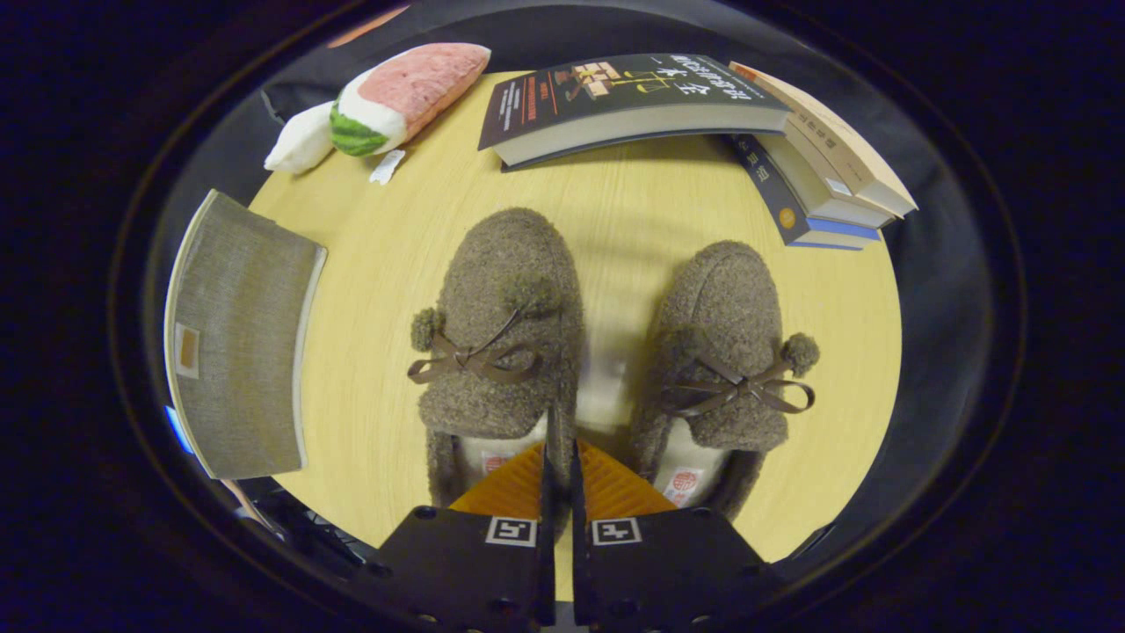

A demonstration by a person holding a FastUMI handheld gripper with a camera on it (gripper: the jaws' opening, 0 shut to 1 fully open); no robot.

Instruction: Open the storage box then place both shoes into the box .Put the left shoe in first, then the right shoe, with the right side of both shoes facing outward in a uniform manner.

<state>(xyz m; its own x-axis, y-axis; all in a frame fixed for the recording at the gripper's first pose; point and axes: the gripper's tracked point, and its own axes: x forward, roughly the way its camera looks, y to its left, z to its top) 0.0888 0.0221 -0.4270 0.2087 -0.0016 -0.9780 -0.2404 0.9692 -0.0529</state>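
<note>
The gripper [559, 440] hangs over the heels of the two fuzzy brown shoes, fingers pressed together with only a sliver of gap and nothing caught between them. Taking the left shoe [501, 338] as the anchor: the fingertips sit right at its inner heel edge, close over the collar, though whether they touch it I cannot tell. The right shoe [725, 356] stands just beside it, parallel, toes pointing the same way, a strip of bare counter [606, 211] between them. Off to the far side of the left shoe, away from its partner, lies the grey fabric storage box [237, 338], lid apparently flat and closed, so by my reading the opening step is not yet done. Beyond the left shoe's toe sits a dark book [615, 101], with a stack of books [817, 167] further over past the right shoe, and a watermelon-slice plush [395, 97] on the box side. To do this well, I'd judge the box comes first: spread the fingers, swing across to the lid edge nearest the left shoe, and lift it fully clear. Then return to the left shoe, pinch the heel collar wall firmly, since that soft pile will squash and slip, and carry it level so its right flank ends up facing outward.
</note>
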